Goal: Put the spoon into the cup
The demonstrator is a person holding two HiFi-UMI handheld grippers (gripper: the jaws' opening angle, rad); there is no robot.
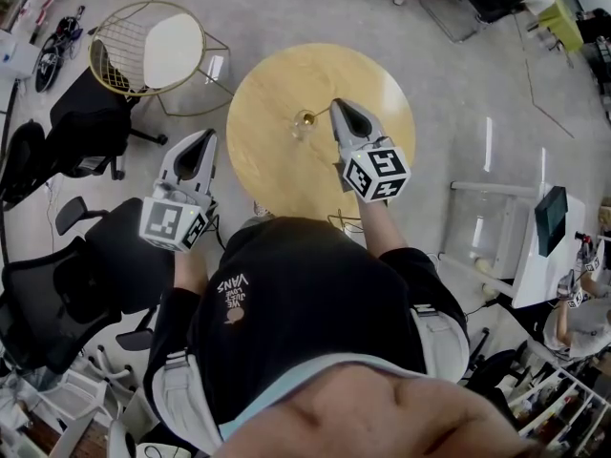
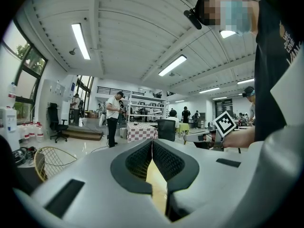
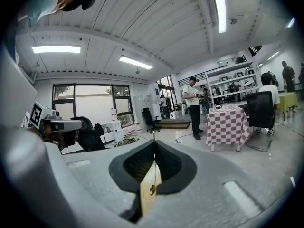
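Observation:
A small clear glass cup stands near the middle of the round wooden table. A thin gold spoon slants from the cup up to my right gripper, which is shut on the handle. In the right gripper view the handle's tip pokes out above the closed jaws, and the cup shows far below through the gap. My left gripper hangs beyond the table's left edge, shut with nothing held; in its own view the jaws meet at the tip.
A gold wire chair with a white seat stands beyond the table at left. Black office chairs crowd the left side and a white desk stands at right. Several people and a checkered table are farther off in the room.

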